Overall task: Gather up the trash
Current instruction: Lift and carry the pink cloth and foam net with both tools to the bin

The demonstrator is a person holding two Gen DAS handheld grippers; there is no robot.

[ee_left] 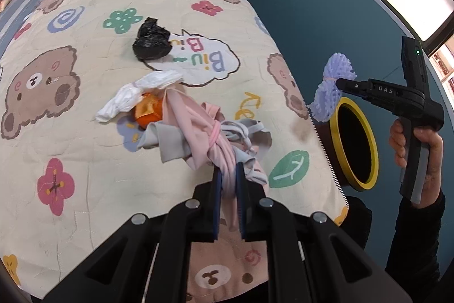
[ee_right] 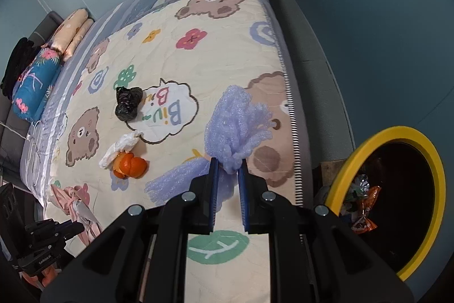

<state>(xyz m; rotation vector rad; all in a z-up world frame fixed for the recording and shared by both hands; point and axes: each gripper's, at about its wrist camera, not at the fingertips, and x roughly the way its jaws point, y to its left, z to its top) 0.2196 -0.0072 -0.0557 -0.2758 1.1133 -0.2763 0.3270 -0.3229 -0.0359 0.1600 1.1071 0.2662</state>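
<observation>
Left gripper (ee_left: pixel 227 183): jaws clamped on a knotted bundle of pink and grey cloth (ee_left: pixel 204 138), which hangs from the pads above the quilt (ee_left: pixel 85 138).

Right gripper (ee_right: pixel 228 178): jaws clamped on a lilac foam net (ee_right: pixel 235 127), gripped at its pinched middle, both ends flaring out. In the left wrist view the foam net sits just above the rim of the bin (ee_left: pixel 356 144). A hand (ee_left: pixel 414 144) holds this gripper by its handle.

Bin: black, yellow rim, standing beside the bed edge. Wrappers (ee_right: pixel 363 206) lie inside it.

On the quilt, beyond the cloth bundle: orange peel (ee_right: pixel 129 165), touching a crumpled white tissue (ee_right: pixel 120 148) on its far side. Further on, apart from these, a knotted black bag (ee_right: pixel 127 102) lies at the edge of the printed "Biu Biu" bubble.

Far end of the bed: pillows (ee_right: pixel 71 36) and a folded blue floral blanket (ee_right: pixel 34 87).
</observation>
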